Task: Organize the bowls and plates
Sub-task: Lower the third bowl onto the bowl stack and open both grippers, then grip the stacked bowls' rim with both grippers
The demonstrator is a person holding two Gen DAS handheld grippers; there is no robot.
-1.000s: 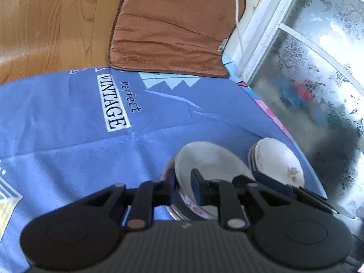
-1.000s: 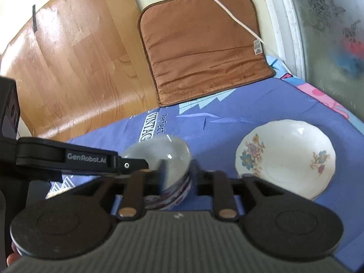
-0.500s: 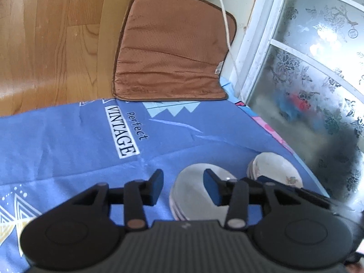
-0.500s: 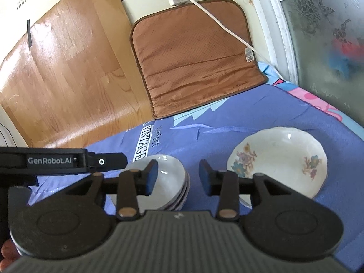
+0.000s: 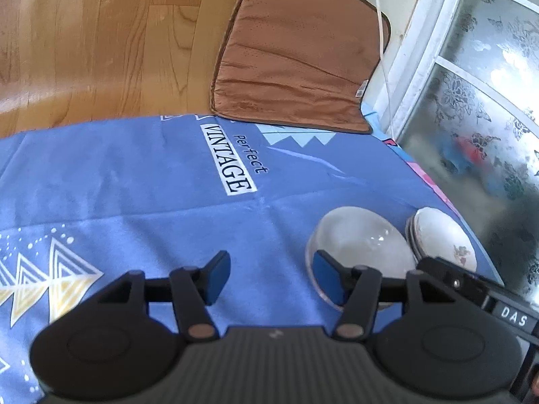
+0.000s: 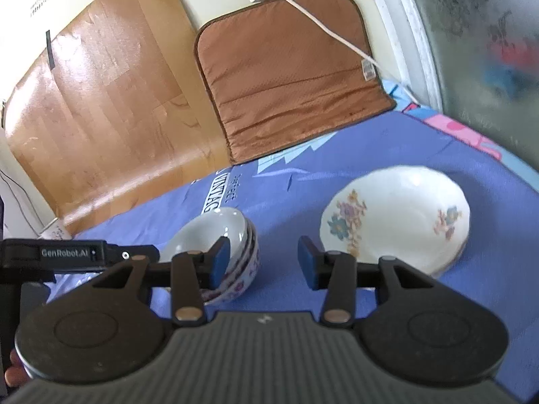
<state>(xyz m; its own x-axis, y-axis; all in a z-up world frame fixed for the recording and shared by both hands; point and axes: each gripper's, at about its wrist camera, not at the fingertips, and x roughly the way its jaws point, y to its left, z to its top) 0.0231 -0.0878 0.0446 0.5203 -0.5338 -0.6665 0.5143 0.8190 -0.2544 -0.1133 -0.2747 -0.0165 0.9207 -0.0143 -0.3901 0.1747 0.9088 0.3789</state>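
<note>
Both claws are spreading with nothing between them, the left gripper (image 5: 271, 277) and right gripper (image 6: 262, 262) clear of the bowls (image 6: 232, 235), nested near-left on the cloth (image 5: 134, 185), plates (image 6: 397, 222) stacked right, sorted by kind.

The right gripper (image 6: 258, 262) hung over the blue cloth (image 6: 387, 155), its jaws opening with nothing between them. Stacked bowls (image 6: 232, 235) sat behind its left finger, near a floral plate (image 6: 397, 222).

Bright daylight enters through the frosted window (image 5: 478, 107); glare streaks the wooden board (image 6: 101, 101). Fisheye edges curve, corners dark, slightly soft.
</note>
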